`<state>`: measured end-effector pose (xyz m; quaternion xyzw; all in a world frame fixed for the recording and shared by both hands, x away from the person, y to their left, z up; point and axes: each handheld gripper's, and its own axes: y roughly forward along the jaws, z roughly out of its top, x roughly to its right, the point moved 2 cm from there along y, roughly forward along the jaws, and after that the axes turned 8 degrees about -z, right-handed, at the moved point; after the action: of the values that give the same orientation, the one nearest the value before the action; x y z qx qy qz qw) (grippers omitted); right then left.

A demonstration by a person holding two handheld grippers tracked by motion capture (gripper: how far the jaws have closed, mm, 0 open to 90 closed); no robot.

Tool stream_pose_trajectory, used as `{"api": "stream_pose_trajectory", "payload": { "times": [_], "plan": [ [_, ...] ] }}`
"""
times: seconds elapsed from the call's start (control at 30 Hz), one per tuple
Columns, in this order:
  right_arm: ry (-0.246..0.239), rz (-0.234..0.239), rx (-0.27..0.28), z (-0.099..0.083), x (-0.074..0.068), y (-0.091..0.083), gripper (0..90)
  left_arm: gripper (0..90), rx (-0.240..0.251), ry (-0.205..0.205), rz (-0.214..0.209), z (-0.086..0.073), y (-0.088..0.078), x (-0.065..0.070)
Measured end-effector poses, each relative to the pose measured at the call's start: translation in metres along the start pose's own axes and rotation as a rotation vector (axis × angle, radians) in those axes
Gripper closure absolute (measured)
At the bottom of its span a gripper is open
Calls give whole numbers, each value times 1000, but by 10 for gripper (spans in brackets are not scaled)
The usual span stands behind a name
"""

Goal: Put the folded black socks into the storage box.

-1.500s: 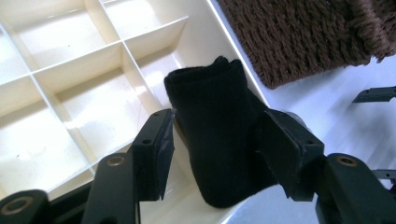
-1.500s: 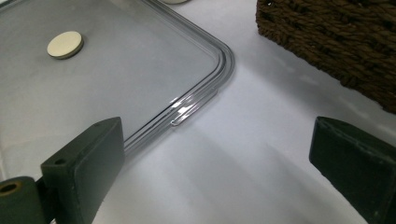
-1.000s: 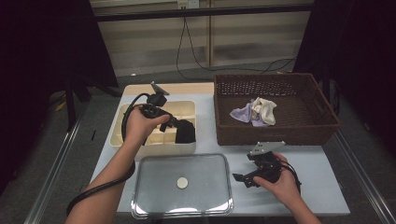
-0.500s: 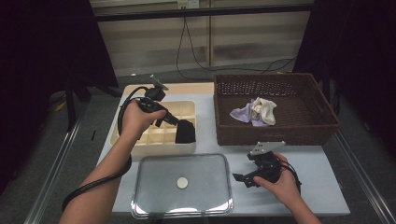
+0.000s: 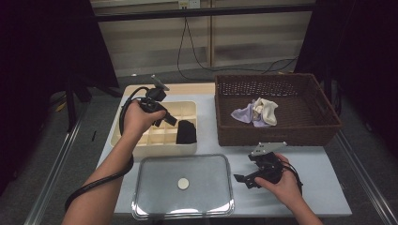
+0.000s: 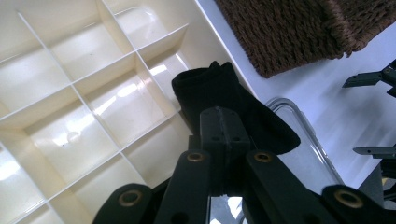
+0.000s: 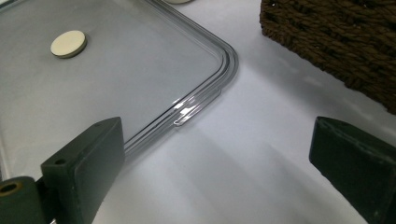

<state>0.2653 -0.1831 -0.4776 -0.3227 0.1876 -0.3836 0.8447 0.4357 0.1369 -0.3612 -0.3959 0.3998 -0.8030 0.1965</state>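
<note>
Left gripper (image 6: 219,126) seen from behind its black jaws, closed together, having just been closing, tips against a black folded cloth (image 6: 224,100). Cloth lying at the corner of a cream divided tray (image 6: 70,93), partly over the tray's near edge. Tray compartments glossy under the light. Corner of a brown wicker basket (image 6: 289,32) at upper right, on a white table (image 6: 322,98). Rim of a clear lid (image 6: 299,126) just beside the cloth. Other gripper (image 6: 373,84) at the right edge.
</note>
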Motion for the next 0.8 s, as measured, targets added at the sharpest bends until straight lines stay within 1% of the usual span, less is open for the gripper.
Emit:
{"api": "stream_pose_trajectory", "payload": {
  "times": [0.03, 0.07, 0.1, 0.13, 0.2, 0.23, 0.27, 0.33, 0.37, 0.4, 0.43, 0.5, 0.6, 0.63, 0.7, 0.73, 0.77, 0.8],
  "plan": [
    [-1, -2, 1, 0, 0, 0, 36, 900, -6, 5, 5, 0, 1, 0],
    [-1, -4, 1, 0, 0, 0, 36, 900, -5, 2, 1, 0, 2, 0],
    [-1, -4, 3, 0, 0, 0, 36, 900, -2, 11, 0, 0, 4, -1],
    [2, 0, 6, 0, 0, -1, 36, 900, 6, 4, 3, 0, 5, -1],
    [3, -1, 6, 1, 0, -1, 36, 894, 0, 21, 5, 0, 8, -3],
    [2, 0, 7, 1, 0, -1, 36, 895, -5, 7, 3, -1, 10, -2],
    [2, 1, 8, 1, 0, -1, 36, 895, -4, 8, 1, -1, 13, -3],
    [1, 1, 9, 1, 0, -1, 36, 896, -15, 15, 11, -2, 16, -4],
    [3, 4, 10, 1, 0, -1, 36, 896, -13, 8, 7, -2, 18, -5],
    [2, 7, 10, 1, 0, -1, 36, 896, -14, 11, 10, -3, 20, -6],
    [1, 6, 11, 1, 1, -1, 36, 898, -27, 14, 12, -4, 21, -6],
    [2, 6, 11, 1, 0, -1, 36, 898, -24, 19, 18, -4, 23, -7],
    [-2, 7, 12, 1, 0, -1, 36, 891, -18, 21, 15, -5, 27, -8],
    [-1, 9, 13, 1, 0, -1, 36, 890, -22, 19, 11, -5, 29, -8],
    [0, 10, 14, 1, 0, -1, 36, 887, -30, 26, 15, -6, 33, -7],
    [-1, 8, 13, 1, 0, -1, 36, 887, -35, 27, 9, -6, 35, -7],
    [-2, 7, 14, 1, 0, -1, 36, 887, -28, 24, 10, -6, 36, -6],
    [-2, 9, 15, 1, 0, -1, 36, 887, -38, 31, 3, -6, 37, -6]
  ]
}}
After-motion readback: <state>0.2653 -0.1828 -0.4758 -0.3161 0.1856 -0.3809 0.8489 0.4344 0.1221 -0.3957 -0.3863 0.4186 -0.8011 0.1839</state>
